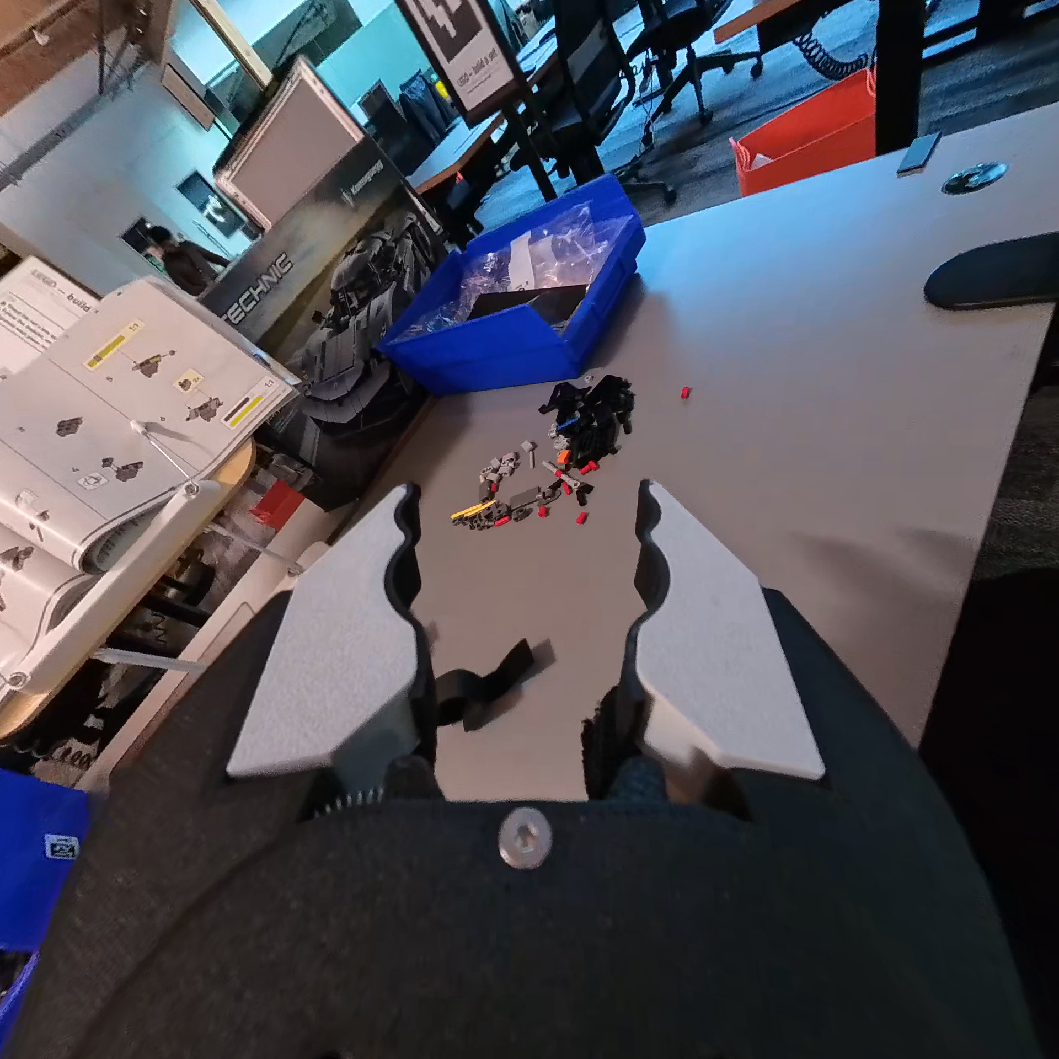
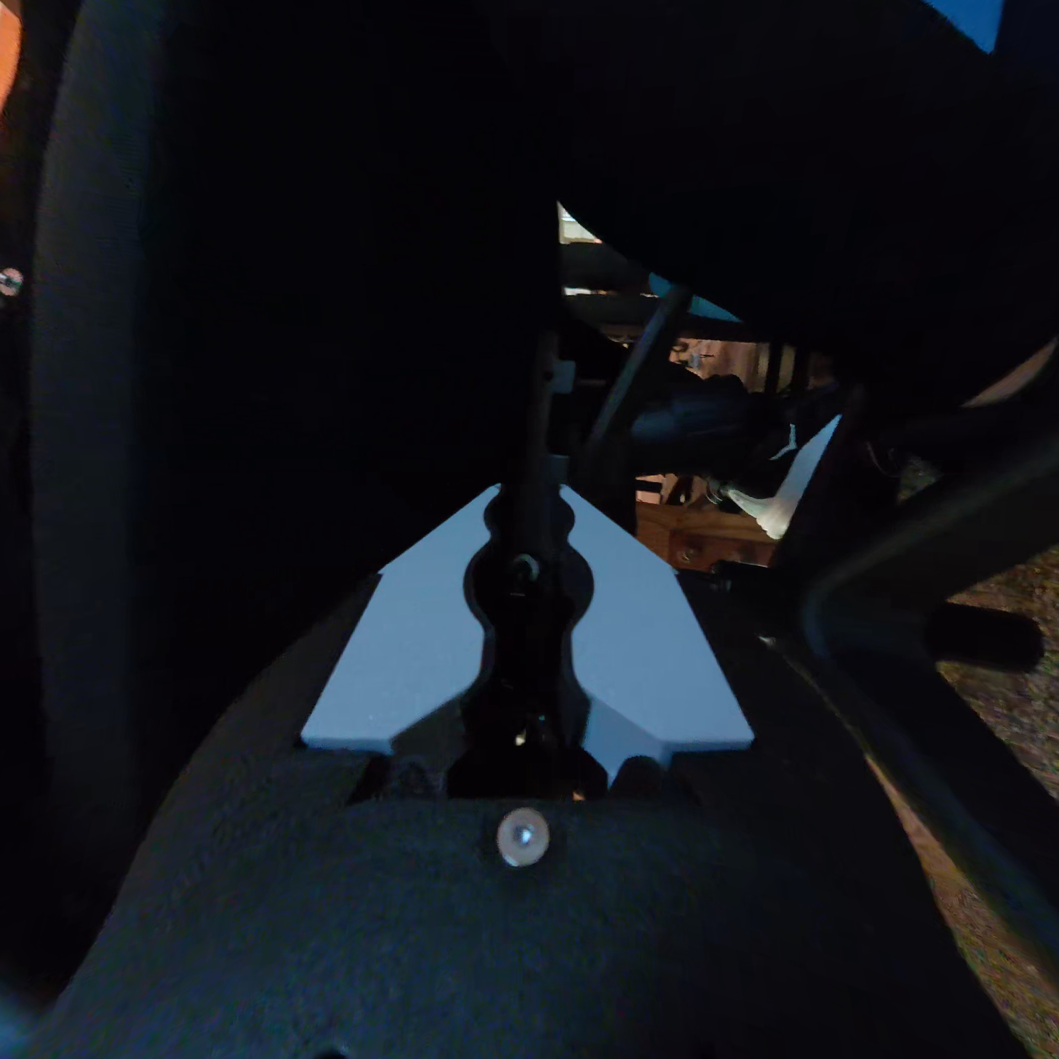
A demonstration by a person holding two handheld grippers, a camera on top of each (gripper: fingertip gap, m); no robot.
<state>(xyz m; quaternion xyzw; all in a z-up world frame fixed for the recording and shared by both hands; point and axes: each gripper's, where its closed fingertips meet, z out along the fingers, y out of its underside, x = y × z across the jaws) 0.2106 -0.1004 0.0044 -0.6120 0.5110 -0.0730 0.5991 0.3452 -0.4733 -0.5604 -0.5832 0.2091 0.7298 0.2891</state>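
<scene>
the left gripper (image 1: 530, 487) hangs over a grey table (image 1: 802, 401) with its jaws spread wide and nothing between them. a black strap (image 1: 487, 682) lies on the table under the fingers. ahead sits a heap of small bricks (image 1: 550, 452), black, grey, red and yellow; one red brick (image 1: 685, 392) lies apart. behind the heap stands a blue bin (image 1: 516, 338) holding clear bags. an open manual (image 1: 126, 424) rests on a stand at the left, beside a dark box (image 1: 344, 321). the right gripper (image 2: 530, 498) sits in a dark spot by chair legs (image 2: 917, 573), jaws nearly together; whether it grips anything cannot be told.
</scene>
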